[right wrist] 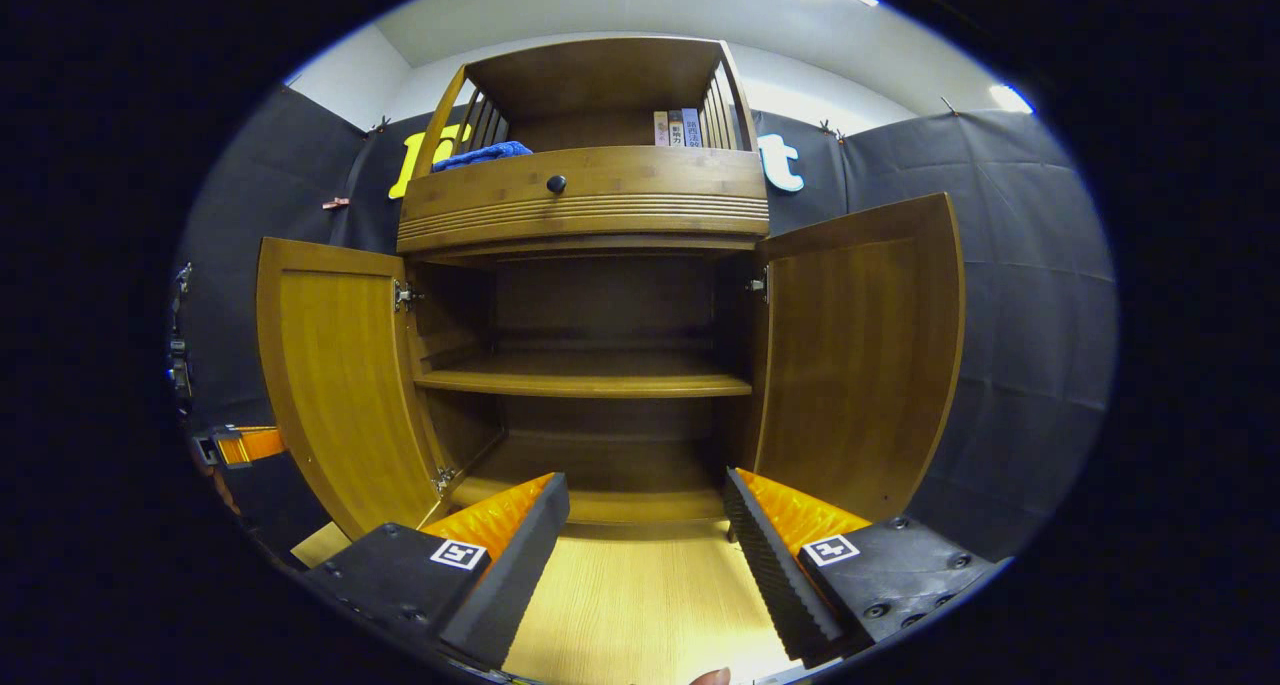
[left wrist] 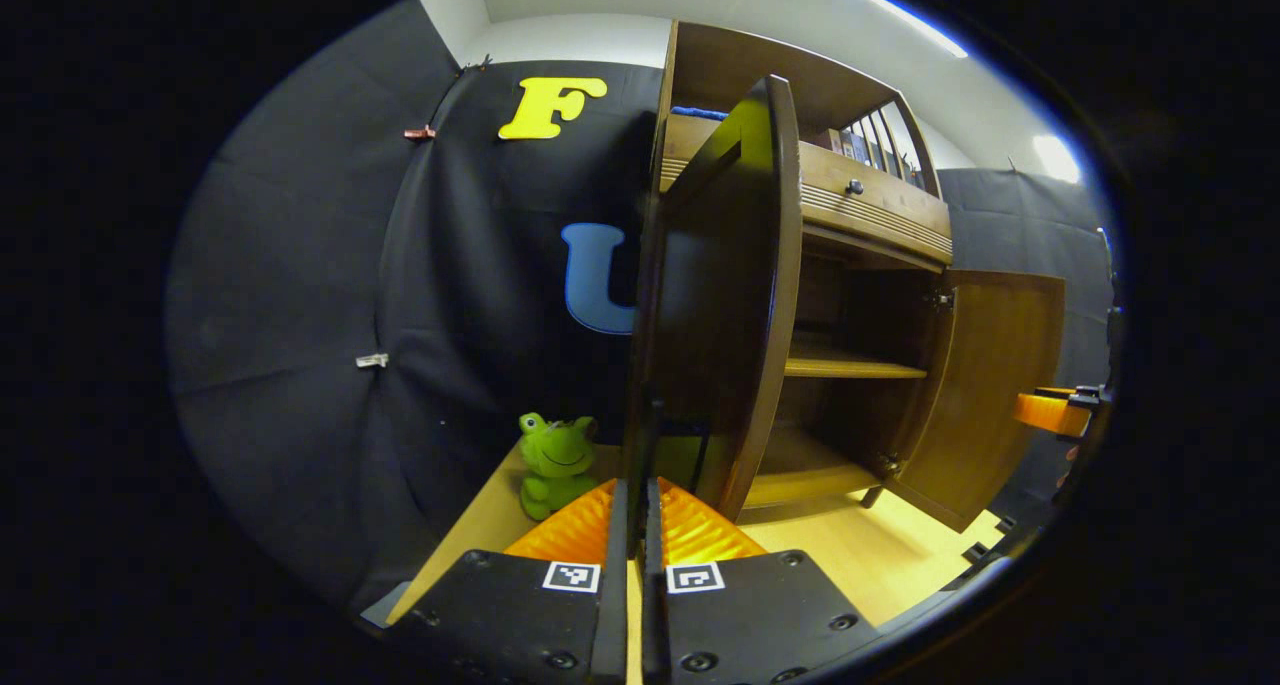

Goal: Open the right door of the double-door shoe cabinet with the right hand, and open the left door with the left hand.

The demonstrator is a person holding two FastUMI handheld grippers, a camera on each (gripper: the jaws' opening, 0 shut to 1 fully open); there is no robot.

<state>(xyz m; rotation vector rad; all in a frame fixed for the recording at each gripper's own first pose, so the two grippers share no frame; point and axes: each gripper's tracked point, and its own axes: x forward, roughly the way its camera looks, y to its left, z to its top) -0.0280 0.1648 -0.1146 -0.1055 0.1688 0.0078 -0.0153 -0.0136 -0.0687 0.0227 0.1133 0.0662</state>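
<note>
The wooden shoe cabinet (right wrist: 590, 200) stands with both doors swung wide. In the right gripper view the left door (right wrist: 340, 385) and right door (right wrist: 860, 355) flank an inner shelf (right wrist: 585, 380). My right gripper (right wrist: 645, 490) is open in front of the cabinet's middle, holding nothing. In the left gripper view the left door (left wrist: 715, 295) is seen nearly edge-on. My left gripper (left wrist: 640, 485) is shut on a dark vertical handle (left wrist: 652, 430) on the door's outer face. The right door (left wrist: 1000, 385) is beyond, with the right gripper (left wrist: 1050, 413) beside it. The left gripper (right wrist: 245, 445) sits outside the left door.
A green frog toy (left wrist: 553, 460) sits on the light wooden floor left of the cabinet. Above the doors is a drawer with a round knob (right wrist: 556, 182). The top shelf holds a blue cloth (right wrist: 485, 153) and books (right wrist: 677, 127). Black cloth walls surround the booth.
</note>
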